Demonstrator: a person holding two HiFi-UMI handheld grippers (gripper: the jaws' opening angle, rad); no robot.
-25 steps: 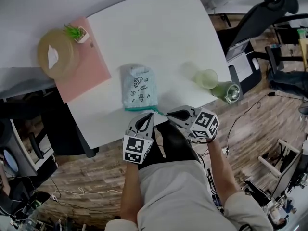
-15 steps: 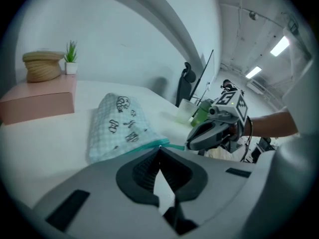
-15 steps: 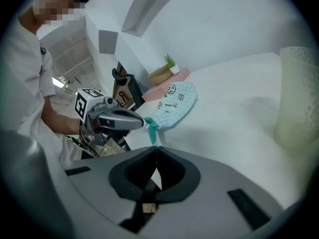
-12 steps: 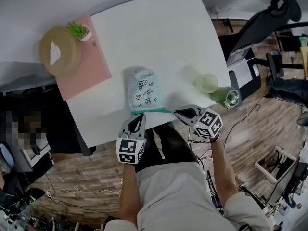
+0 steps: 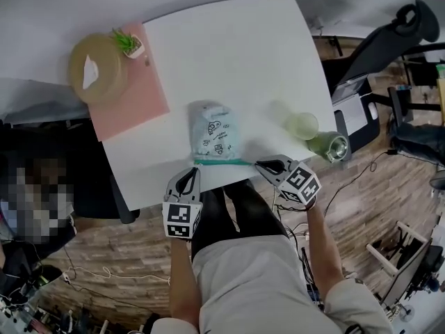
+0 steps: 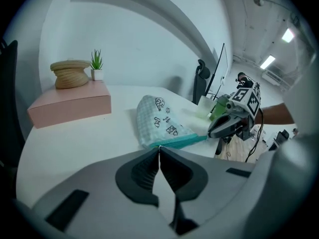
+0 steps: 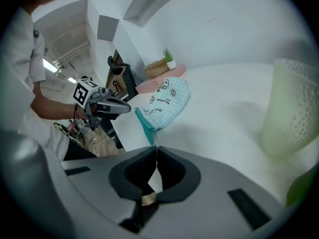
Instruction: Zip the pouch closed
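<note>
A pale blue checked pouch (image 5: 213,132) with small drawings lies near the table's front edge, its teal zip strip (image 5: 222,162) towards me. My left gripper (image 5: 195,170) is shut with its tips on the strip's left end, where a small pale pull shows (image 6: 158,147). My right gripper (image 5: 258,164) is shut on the strip's thin right tail, which is drawn out past the pouch. The left gripper view shows the pouch (image 6: 158,117) with the right gripper (image 6: 225,126) at the strip's far end. The right gripper view shows the pouch (image 7: 167,102) and the left gripper (image 7: 110,106).
A pink box (image 5: 135,99) at the table's (image 5: 229,40) back left carries a straw-coloured woven thing (image 5: 94,72) and a small potted plant (image 5: 129,44). A pale green cup (image 5: 302,125) and a green tumbler (image 5: 329,145) stand right of the pouch. An office chair (image 5: 389,30) stands beyond.
My left gripper has slid left along the teal strip, from beside the right gripper to the strip's left end. The right gripper stays at the right end, a little lower.
</note>
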